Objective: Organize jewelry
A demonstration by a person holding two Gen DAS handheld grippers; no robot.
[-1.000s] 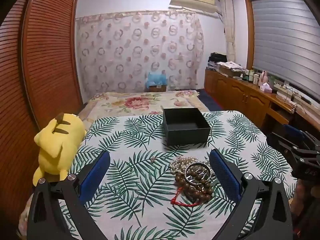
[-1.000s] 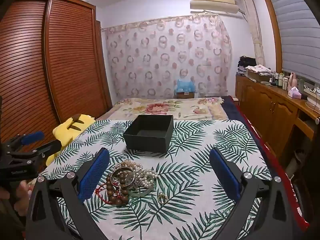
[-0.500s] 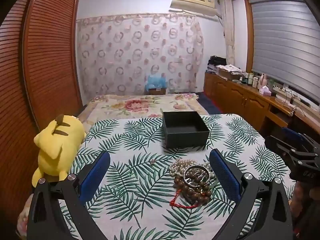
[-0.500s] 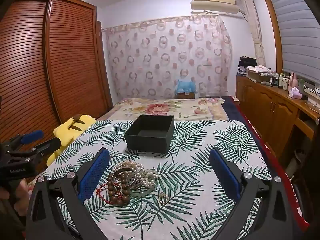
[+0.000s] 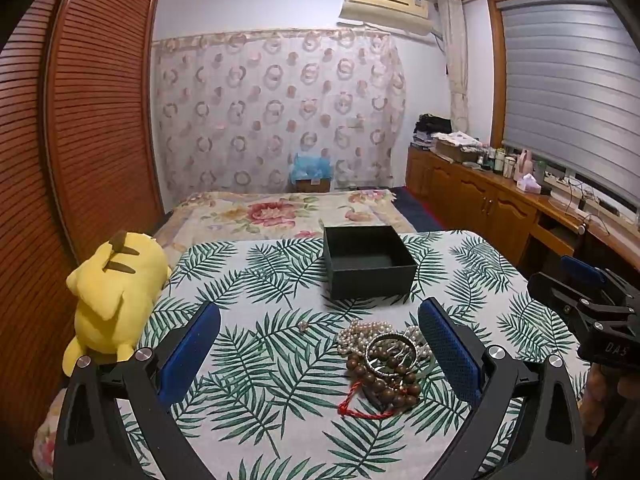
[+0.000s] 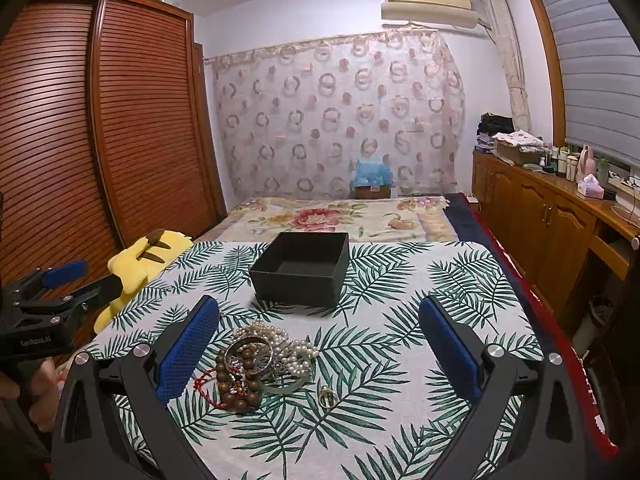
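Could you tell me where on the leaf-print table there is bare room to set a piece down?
The cloth is bare right of the black box and the jewelry pile, out to the table edge. Left of the pile, toward the yellow plush, only a small trinket lies. The centre front is crowded; a gold ring sits beside the pile.

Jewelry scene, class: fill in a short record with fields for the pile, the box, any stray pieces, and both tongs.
pile: pearl strand, wooden beads and bangles heaped together on the leaf-print cloth
box: black box open, empty, beyond the pile
stray pieces: gold ring beside the pile
left tongs: open, holding nothing
right tongs: open, holding nothing
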